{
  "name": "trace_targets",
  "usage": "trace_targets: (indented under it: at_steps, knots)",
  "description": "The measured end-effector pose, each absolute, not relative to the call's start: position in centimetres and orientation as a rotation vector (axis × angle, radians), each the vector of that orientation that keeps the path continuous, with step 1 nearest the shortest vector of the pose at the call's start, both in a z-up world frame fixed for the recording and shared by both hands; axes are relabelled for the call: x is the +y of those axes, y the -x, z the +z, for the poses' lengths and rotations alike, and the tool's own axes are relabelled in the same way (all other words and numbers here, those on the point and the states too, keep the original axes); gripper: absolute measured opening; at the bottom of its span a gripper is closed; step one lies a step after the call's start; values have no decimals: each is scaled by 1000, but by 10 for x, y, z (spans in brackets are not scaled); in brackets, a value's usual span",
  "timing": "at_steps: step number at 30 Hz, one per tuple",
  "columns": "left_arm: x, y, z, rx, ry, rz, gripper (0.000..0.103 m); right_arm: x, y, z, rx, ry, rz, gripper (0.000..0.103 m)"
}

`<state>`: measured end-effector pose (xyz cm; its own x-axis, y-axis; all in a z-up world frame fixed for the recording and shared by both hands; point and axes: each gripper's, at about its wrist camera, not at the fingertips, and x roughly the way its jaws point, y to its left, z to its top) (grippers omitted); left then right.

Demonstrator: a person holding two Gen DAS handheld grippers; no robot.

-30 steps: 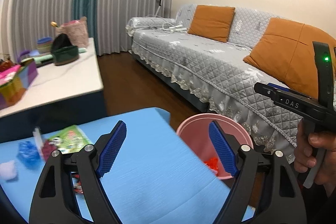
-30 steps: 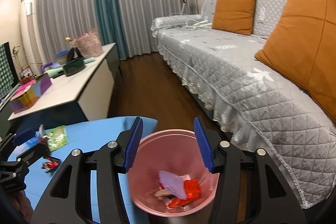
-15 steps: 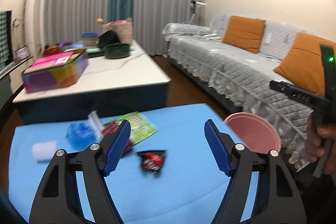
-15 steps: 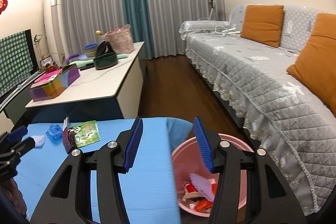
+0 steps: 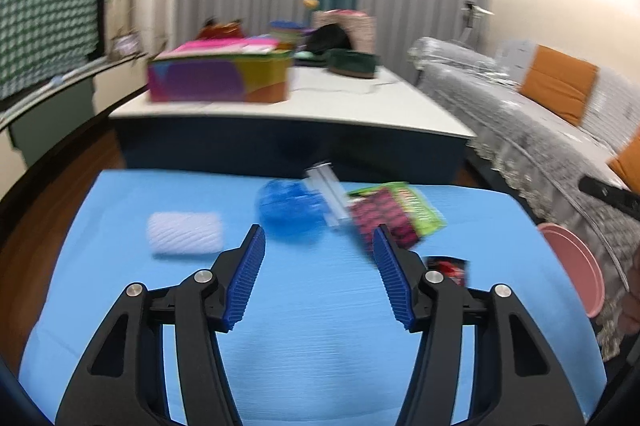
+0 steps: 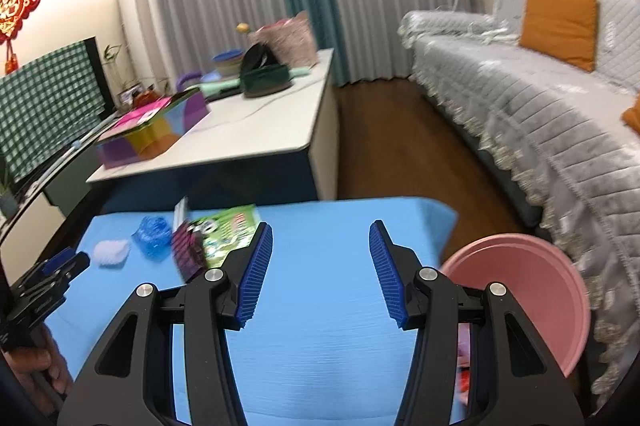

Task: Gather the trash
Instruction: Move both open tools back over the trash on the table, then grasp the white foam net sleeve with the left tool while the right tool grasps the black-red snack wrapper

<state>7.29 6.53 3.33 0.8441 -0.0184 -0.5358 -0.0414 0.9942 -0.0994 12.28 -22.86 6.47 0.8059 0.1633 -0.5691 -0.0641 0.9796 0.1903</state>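
Left tool (image 5: 319, 257) released, blue ribbed pads spread wide, nothing between them, hovering over the blue worktop (image 5: 312, 346); right tool (image 6: 321, 251) likewise released and holding nothing, above the worktop's right half, the left tool's tip showing at the left edge of the right wrist view; trash lies along the worktop's far edge; white ribbed wad (image 5: 185, 233) toward the far left; blue crinkled plastic piece (image 5: 289, 207) right of it, near the middle of the far edge; clear strip (image 5: 328, 192) touching the blue piece's right side, tilted; pink-and-black patterned packet (image 5: 382, 218) beside the strip, overlapping a green snack wrapper (image 5: 420, 208); small black-and-red wrapper (image 5: 450, 268) apart from the cluster, nearer the right edge, just beside the left tool's right finger; pink bin (image 6: 532, 290) stands off the worktop's right edge, touching or just beside it, some scraps visible inside low behind the right tool; left view is motion-blurred; beyond the far edge a white coffee table (image 6: 256, 130) carrying a multicoloured box (image 5: 218, 76); grey-covered sofa (image 6: 520, 98) with orange cushions along the right.
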Motion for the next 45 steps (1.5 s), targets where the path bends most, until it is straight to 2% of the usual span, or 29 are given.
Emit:
trace_targets:
  at_steps: [10,11,14,18,22,25,32,34,36,37,39,41,42,43,44,45]
  knots:
    - [130,-92,10,605,229,185,52,-171,-148,22,715,-142,253,51]
    - [135,-94,7,611,240,198,52,-165,-150,18,728,-142,263,54]
    - [146,-101,-2,635,258,233,52,-151,-154,7,751,-140,284,69]
    - [157,-114,-12,667,292,258,56,-134,-160,-7,790,-131,318,77]
    - [165,-127,-21,693,324,279,56,-124,-166,-19,832,-114,337,77]
    - [170,-135,-29,719,342,309,68,-120,-170,-29,864,-102,336,77]
    - [189,-152,-47,773,461,353,68,-118,-178,-42,921,-82,319,77]
    - [187,-156,-48,783,457,360,68,-117,-177,-43,929,-71,322,75]
    - [183,-160,-48,796,436,359,68,-116,-178,-44,942,-61,322,67]
    - [181,-161,-48,799,426,361,65,-116,-178,-44,941,-57,317,65]
    - [178,-163,-48,800,422,353,55,-118,-177,-44,939,-43,304,53]
    - [177,-164,-48,799,421,346,41,-120,-177,-44,938,-36,297,44]
    - [176,-164,-47,796,419,342,39,-122,-177,-44,939,-41,301,44]
    - [176,-164,-46,791,416,340,28,-124,-176,-44,940,-46,302,44]
    - [175,-163,-45,788,414,336,22,-125,-175,-43,938,-45,300,43]
    - [174,-163,-44,782,413,330,20,-126,-174,-43,934,-43,298,43]
